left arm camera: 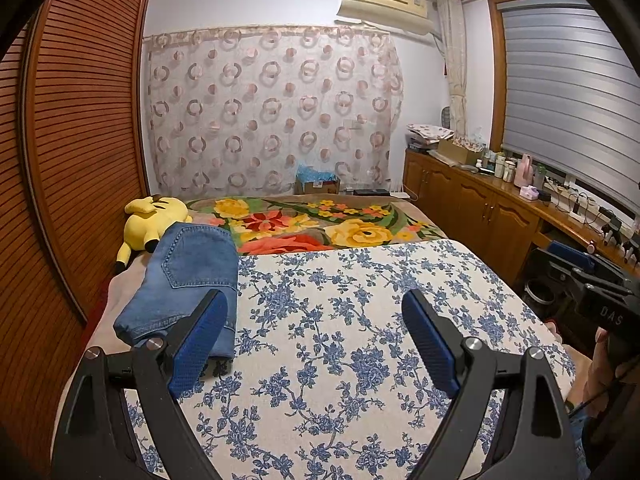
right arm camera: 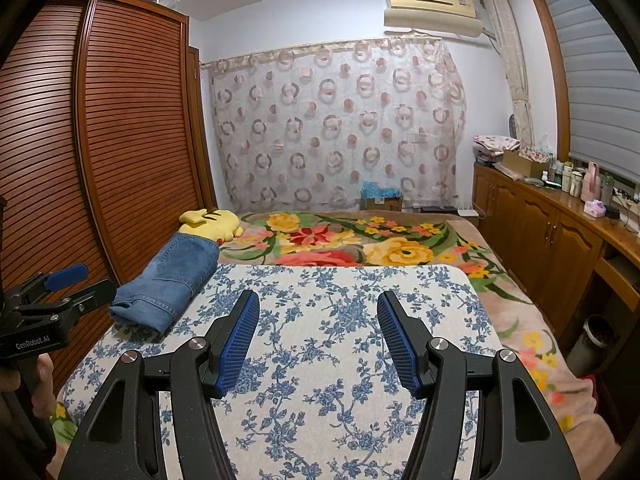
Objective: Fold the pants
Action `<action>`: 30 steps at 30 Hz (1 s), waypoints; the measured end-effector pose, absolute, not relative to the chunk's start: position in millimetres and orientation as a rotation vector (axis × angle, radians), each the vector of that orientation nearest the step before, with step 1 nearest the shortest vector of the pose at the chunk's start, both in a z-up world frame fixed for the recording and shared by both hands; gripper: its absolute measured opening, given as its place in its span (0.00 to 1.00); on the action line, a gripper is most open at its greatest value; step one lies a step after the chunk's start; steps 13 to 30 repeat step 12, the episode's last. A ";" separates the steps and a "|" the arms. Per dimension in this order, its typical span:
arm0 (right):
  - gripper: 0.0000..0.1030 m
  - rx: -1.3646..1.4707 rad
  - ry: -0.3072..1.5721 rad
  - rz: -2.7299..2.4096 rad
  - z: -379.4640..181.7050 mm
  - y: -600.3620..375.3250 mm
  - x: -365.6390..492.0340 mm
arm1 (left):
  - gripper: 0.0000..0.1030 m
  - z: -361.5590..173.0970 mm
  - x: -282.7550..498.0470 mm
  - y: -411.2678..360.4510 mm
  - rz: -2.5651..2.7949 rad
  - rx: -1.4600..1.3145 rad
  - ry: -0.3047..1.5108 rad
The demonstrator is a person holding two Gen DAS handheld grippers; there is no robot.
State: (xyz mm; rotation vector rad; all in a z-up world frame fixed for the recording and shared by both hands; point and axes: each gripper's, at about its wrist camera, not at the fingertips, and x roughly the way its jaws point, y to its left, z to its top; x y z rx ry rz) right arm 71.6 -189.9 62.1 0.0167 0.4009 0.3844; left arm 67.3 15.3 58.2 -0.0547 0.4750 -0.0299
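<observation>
My left gripper [left arm camera: 316, 336] hangs with its blue pads spread wide and nothing between them; my right gripper [right arm camera: 318, 336] is also parted, somewhat narrower, and just as empty. Both point forward and a little down over the blue-flowered cloth [left arm camera: 360, 320] that covers the near part of the bed.

The jeans [left arm camera: 188, 280] lie at the left edge of that cloth, beside the slatted wardrobe door [left arm camera: 80, 120], already lying as a compact bundle with a back pocket facing up and a hemmed edge toward me. A yellow plush toy [left arm camera: 154, 220] lies just beyond their far end, on the bright floral blanket [left arm camera: 320, 224].

From here I judge the fold is done or nearly so, though I cannot tell from this low angle how many layers are stacked or whether the edges underneath line up. If another fold is wanted, I should bring the left pads to the near hem, pinch through all layers at a corner, take the other corner with the right, and lift both evenly so the denim does not slide apart. Denim is stiff, so a deep bite matters.
</observation>
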 end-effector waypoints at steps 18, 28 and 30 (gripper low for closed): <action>0.61 0.019 0.400 0.386 61.6 -189.7 71.1 | 0.87 56.5 66.1 14.4 -0.030 -0.054 0.475; 0.61 0.019 0.400 0.386 61.6 -189.7 71.1 | 0.87 56.5 66.1 14.4 -0.030 -0.054 0.475; 0.61 0.019 0.400 0.386 61.6 -189.7 71.1 | 0.87 56.5 66.1 14.4 -0.030 -0.054 0.475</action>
